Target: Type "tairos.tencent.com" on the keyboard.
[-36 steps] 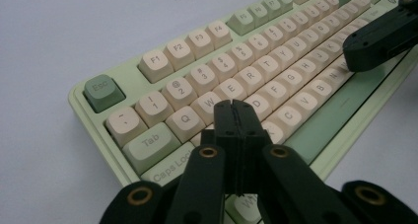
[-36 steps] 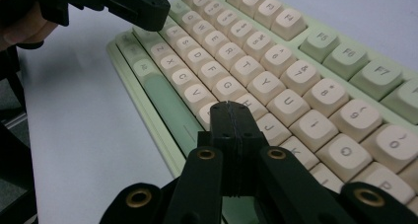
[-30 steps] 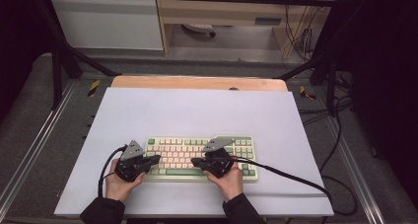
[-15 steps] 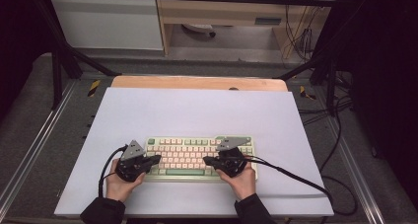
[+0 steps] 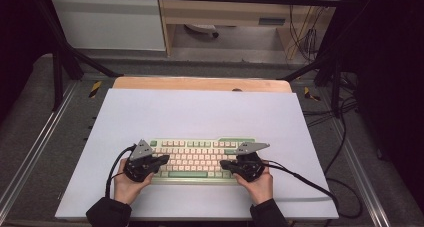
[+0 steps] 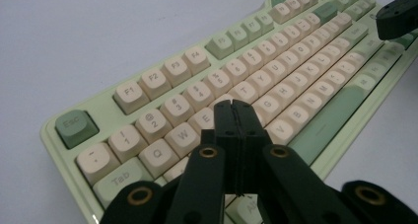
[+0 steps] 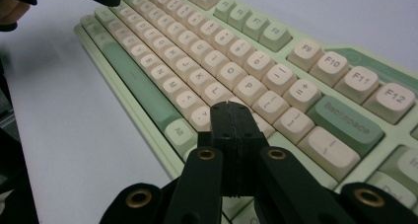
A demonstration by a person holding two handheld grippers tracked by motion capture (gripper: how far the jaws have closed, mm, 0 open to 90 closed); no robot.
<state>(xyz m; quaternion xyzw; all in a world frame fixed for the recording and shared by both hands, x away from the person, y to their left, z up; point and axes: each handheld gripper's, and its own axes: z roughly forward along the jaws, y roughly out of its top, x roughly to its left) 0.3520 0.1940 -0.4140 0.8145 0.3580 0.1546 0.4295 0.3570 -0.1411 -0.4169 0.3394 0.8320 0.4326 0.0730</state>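
Note:
A pale green keyboard [image 5: 200, 159] with cream keys lies near the front of the white tabletop [image 5: 200, 112]. My left gripper [image 5: 162, 160] hovers over its left end, jaws pressed together with nothing between them; in the left gripper view its tips [image 6: 235, 105] sit just above the upper letter keys of the keyboard [image 6: 276, 71]. My right gripper [image 5: 224, 163] is over the right part, also shut and empty. In the right gripper view its tips [image 7: 230, 108] hang low over keys near the right end of the letter rows of the keyboard [image 7: 197, 46], left of Backspace [image 7: 345, 120].
A wooden board [image 5: 200, 83] edges the far side of the tabletop. A black cable [image 5: 310, 179] trails right from the right gripper off the table. Metal frame rails [image 5: 45, 132] flank both sides. More cables [image 5: 345, 112] lie on the floor at right.
The right gripper has slid to the right along the keyboard, still shut. The left gripper has stayed where it was.

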